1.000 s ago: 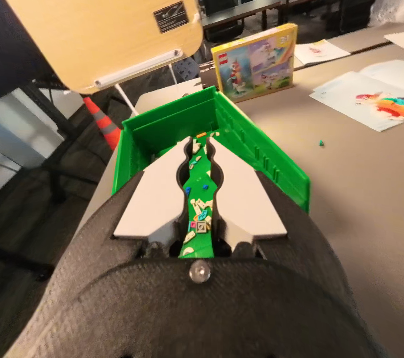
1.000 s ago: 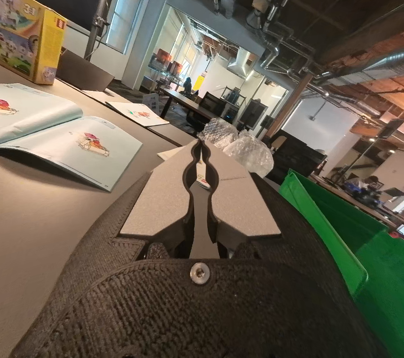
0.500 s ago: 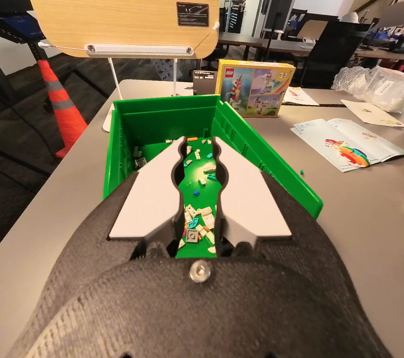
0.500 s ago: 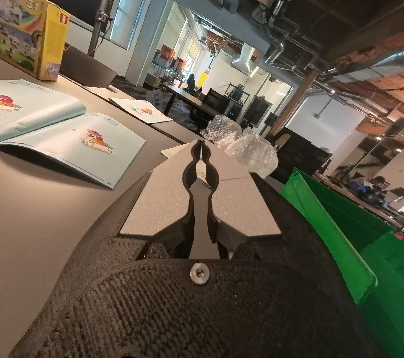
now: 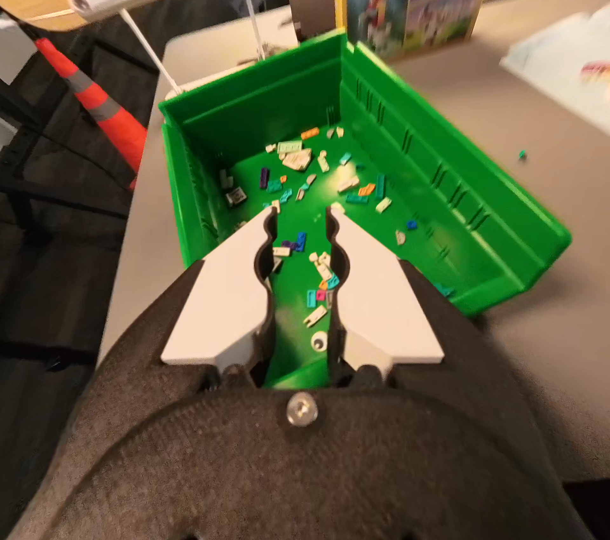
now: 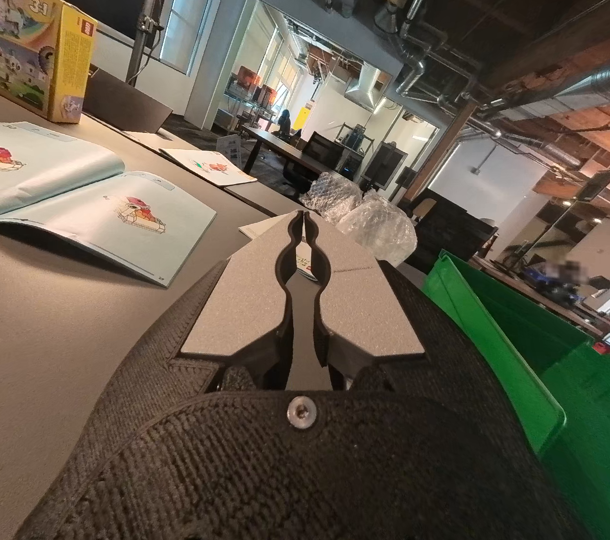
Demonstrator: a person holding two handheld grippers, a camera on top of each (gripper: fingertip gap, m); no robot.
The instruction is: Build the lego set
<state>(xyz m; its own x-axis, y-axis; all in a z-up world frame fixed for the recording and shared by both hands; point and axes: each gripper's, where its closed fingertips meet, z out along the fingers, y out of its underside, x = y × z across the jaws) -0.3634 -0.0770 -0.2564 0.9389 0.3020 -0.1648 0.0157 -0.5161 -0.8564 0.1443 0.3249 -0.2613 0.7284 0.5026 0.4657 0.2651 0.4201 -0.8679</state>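
Left hand-held gripper (image 5: 301, 212), fingers spread, above loose bricks (image 5: 298, 158) in a green bin (image 5: 429, 141); right hand-held gripper (image 6: 303, 216), pinched together and empty, beside it.

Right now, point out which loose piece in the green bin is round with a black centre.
The white eye piece, at the near end of the green bin, between the open left gripper's fingers. The others are flat plates.
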